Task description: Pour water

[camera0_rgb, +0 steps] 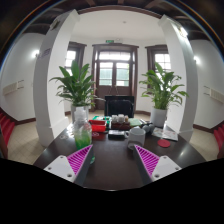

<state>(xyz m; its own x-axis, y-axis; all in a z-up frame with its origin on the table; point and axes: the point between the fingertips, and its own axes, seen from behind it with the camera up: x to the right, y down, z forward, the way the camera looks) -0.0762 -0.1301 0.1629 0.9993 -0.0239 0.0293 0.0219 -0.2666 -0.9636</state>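
1. Gripper view: tool [113, 160] spread wide, holding nothing, above a dark surface [112, 165].
2. Green bottle [83, 134] stands upright (long axis vertical), just beyond the left finger [79, 158].

The gripper [113, 160] hangs level, its fingers spread wide apart.

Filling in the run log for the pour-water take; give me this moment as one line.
gripper: open, holding nothing | green bottle: upright on table, ahead of left finger | red container: beyond | pour: not started
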